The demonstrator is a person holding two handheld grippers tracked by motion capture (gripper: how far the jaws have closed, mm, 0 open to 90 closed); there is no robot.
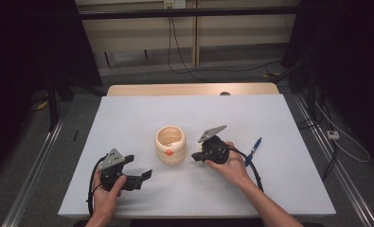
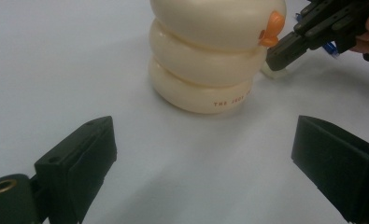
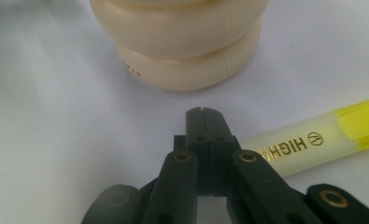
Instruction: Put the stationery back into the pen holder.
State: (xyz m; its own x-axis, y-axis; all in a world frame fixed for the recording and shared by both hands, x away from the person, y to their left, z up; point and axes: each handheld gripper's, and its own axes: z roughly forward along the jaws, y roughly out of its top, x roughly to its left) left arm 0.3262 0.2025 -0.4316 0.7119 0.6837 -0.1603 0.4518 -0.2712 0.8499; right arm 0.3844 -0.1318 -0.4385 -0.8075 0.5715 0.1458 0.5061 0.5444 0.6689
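A cream holder [image 1: 170, 144] made of stacked rounded rings stands mid-table, with a small orange beak on its front; it also appears in the left gripper view [image 2: 205, 60] and the right gripper view [image 3: 182, 42]. My left gripper [image 1: 138, 166] rests open to the holder's lower left, its jaws wide apart [image 2: 205, 140] and pointing at the holder. My right gripper [image 1: 195, 156] is shut, tip close to the holder's right side [image 3: 202, 112]. A yellow highlighter [image 3: 308, 142] lies on the table just beside and partly under the shut jaws.
A blue pen [image 1: 253, 150] lies to the right of my right hand. The white table [image 1: 128, 118] has open surface behind and to the left of the holder. Its front edge is near my forearms.
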